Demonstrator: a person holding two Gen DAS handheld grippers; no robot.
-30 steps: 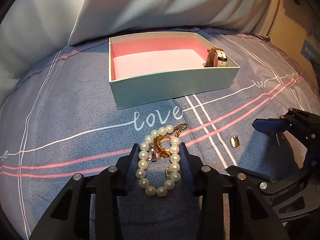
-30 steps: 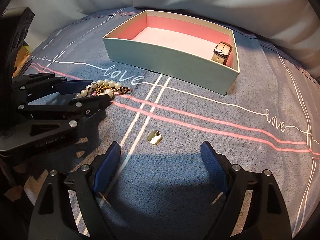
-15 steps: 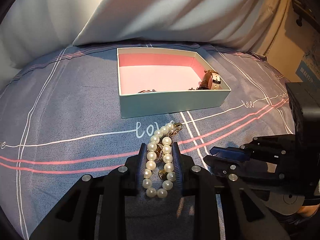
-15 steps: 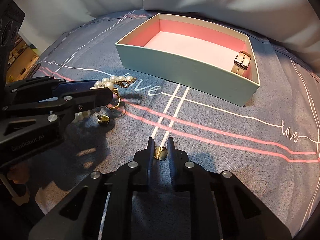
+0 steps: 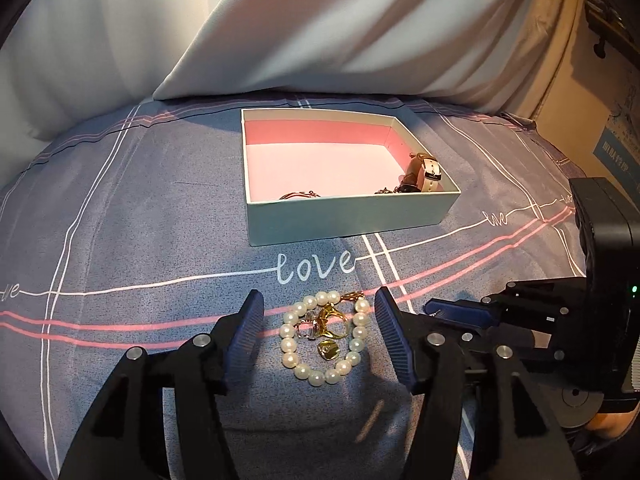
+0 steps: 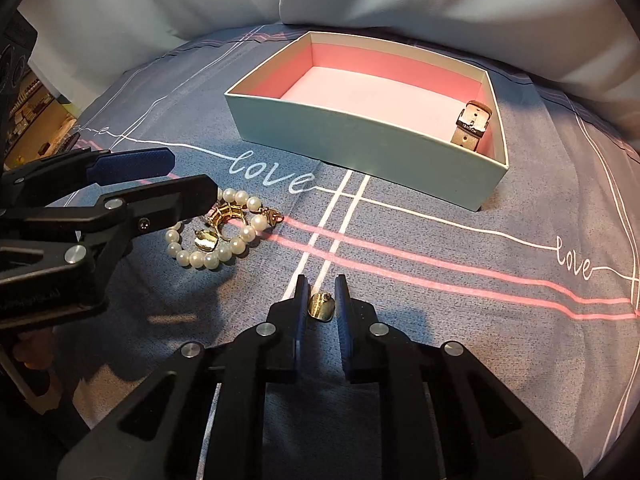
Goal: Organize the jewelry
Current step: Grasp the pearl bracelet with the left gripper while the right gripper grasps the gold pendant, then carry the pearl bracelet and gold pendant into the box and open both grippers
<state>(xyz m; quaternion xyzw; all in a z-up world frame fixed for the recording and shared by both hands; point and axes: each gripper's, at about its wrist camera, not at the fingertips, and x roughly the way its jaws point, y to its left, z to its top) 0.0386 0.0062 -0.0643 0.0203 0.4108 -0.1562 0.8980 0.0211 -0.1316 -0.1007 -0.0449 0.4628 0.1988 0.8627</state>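
Observation:
A pearl bracelet (image 5: 289,346) lies flat on the grey-blue sheet, ringed around gold rings (image 5: 326,326) and a gold disc (image 5: 328,350). My left gripper (image 5: 319,300) straddles it, its jaws opening, and the pads are clear of the pearls. From the right wrist view the bracelet (image 6: 208,258) sits just under the left gripper (image 6: 160,178). My right gripper (image 6: 321,292) is shut on a small gold charm (image 6: 320,307) on the sheet. Beyond stands the mint box (image 5: 348,216) with a pink lining, holding a watch (image 5: 424,170) and thin chains (image 5: 300,195).
White pillows (image 5: 320,32) rise behind the box (image 6: 352,136). A cardboard carton (image 5: 616,120) stands past the bed's right edge. The right gripper's body (image 5: 560,320) sits close to the right of the left one. A hand (image 6: 32,356) shows at the left.
The left jaws, squeezed on the bracelet half a second ago, have spread wide and the bracelet has settled into a loop. The right jaws went from open to shut on the gold charm.

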